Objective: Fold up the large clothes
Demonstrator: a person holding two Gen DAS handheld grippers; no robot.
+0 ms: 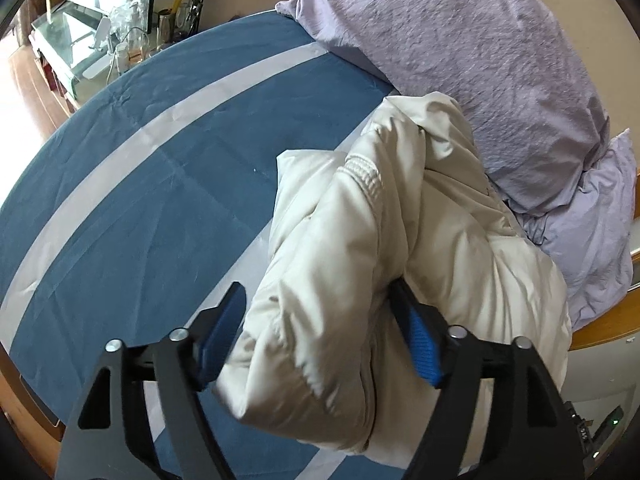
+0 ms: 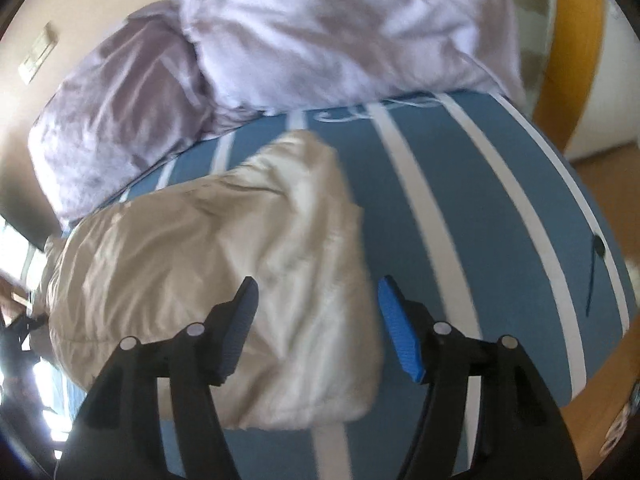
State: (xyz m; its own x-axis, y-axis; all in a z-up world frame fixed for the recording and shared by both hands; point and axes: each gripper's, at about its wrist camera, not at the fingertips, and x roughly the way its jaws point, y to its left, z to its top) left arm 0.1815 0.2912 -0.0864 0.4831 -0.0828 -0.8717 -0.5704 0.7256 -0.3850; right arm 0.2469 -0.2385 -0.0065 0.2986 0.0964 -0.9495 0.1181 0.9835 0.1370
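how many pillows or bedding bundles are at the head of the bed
2. A darker mauve pillow lies against the wall behind the cream jacket; a paler lilac bundle sits beside it, nearer the wooden bed frame. More may be hidden outside the view.

blue white-striped bedsheet (image 1: 120, 152) | lilac pillows (image 1: 480, 60) at its head | cluttered glass table (image 1: 72, 40) beyond

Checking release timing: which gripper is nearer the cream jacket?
Left. The left gripper straddles the cream jacket, padding between its open fingers. The right gripper hovers open above its edge.
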